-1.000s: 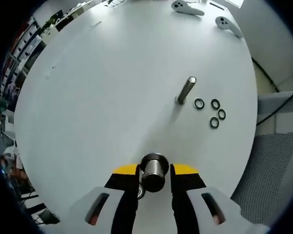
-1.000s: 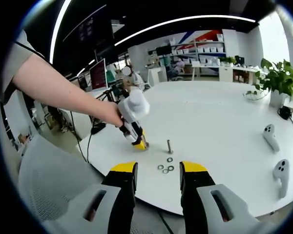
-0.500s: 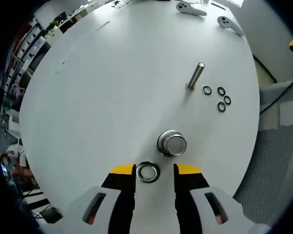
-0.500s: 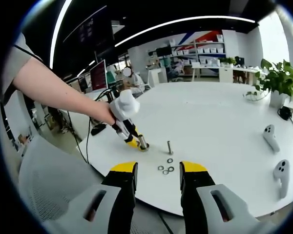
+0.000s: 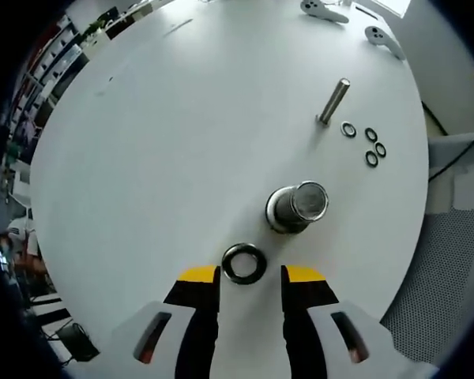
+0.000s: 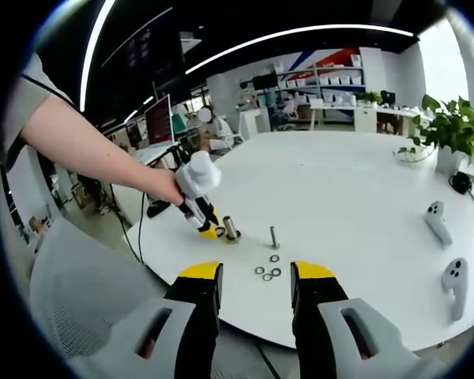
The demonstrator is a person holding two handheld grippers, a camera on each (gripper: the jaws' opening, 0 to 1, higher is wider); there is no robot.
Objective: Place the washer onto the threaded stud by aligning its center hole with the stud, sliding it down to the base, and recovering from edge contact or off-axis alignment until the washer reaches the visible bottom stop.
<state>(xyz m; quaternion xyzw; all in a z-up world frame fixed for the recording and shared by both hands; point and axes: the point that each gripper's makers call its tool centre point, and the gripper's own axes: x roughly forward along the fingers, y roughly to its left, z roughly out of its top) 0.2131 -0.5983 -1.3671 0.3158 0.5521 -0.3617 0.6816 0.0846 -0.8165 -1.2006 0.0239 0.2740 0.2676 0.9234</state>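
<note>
A dark ring-shaped washer (image 5: 244, 264) lies flat on the white table (image 5: 166, 142), just ahead of my left gripper (image 5: 251, 276), whose yellow-tipped jaws stand open on either side of it. Past the ring a thick metal cylinder (image 5: 298, 207) stands upright and free. Farther off a thin threaded stud (image 5: 332, 101) rises from the table, with several small washers (image 5: 370, 144) beside it. In the right gripper view a hand holds the left gripper (image 6: 212, 230) next to the cylinder (image 6: 230, 229); the stud (image 6: 275, 237) and small washers (image 6: 268, 272) lie nearer. My right gripper (image 6: 257, 274) hangs open above the table's edge.
Two white hand controllers (image 5: 324, 9) (image 6: 436, 221) lie at the table's far side. A potted plant (image 6: 450, 126) stands at the back right. A mesh chair (image 5: 450, 260) sits beyond the table's rim. Desks and shelves fill the room behind.
My left gripper has opened and let go of the thick metal cylinder, then drawn back; the cylinder now stands alone and the ring lies bare between the jaws. The right gripper has held still.
</note>
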